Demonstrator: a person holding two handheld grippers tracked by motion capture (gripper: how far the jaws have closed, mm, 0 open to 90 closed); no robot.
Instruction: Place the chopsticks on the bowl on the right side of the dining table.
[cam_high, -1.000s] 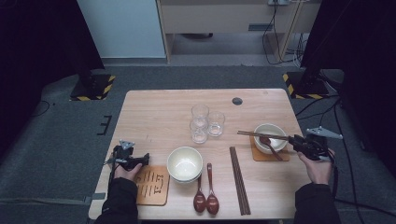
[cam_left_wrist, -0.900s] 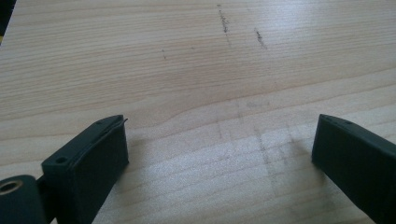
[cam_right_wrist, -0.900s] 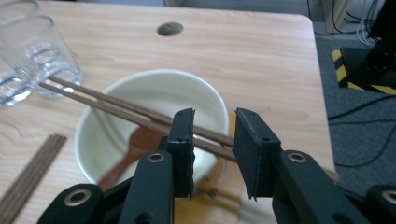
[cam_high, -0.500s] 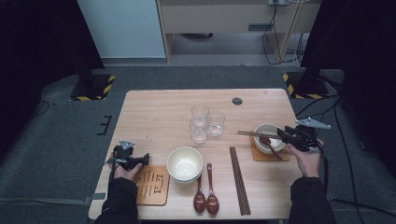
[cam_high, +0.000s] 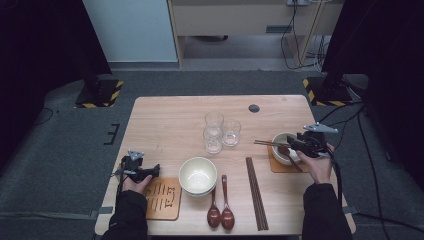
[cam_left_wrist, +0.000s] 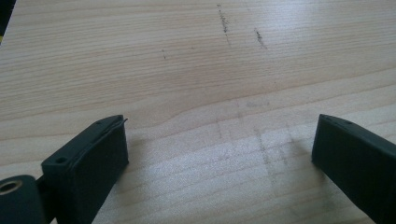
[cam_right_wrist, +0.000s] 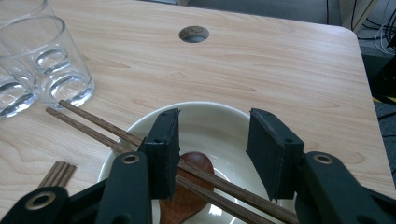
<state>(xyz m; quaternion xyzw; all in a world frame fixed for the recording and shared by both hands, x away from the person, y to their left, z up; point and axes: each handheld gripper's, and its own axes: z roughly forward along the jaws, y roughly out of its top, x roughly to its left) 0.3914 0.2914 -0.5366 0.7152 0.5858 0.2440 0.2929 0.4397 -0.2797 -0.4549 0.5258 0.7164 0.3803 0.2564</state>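
Note:
A white bowl (cam_high: 280, 140) sits on a brown coaster (cam_high: 276, 165) at the table's right side. A brown spoon (cam_right_wrist: 189, 193) lies in it, and a pair of dark chopsticks (cam_right_wrist: 93, 123) rests across its rim, tips pointing left. My right gripper (cam_high: 291, 144) hangs over this bowl (cam_right_wrist: 210, 109). Its jaws have just been opening and stand apart, one on each side of the chopsticks, without touching them. My left gripper (cam_high: 155, 170) rests near the left edge, its jaws (cam_left_wrist: 219, 154) wide open over bare wood.
A second white bowl (cam_high: 198, 175) stands at centre front, with two brown spoons (cam_high: 220, 212) and another pair of chopsticks (cam_high: 256, 192) to its right. A patterned coaster (cam_high: 162, 199) lies to its left. Three glasses (cam_high: 220, 131) cluster mid-table, below a cable hole (cam_high: 254, 108).
My right gripper has moved left from beside the bowl to over it, and its jaws have spread wider. The left gripper has stayed put.

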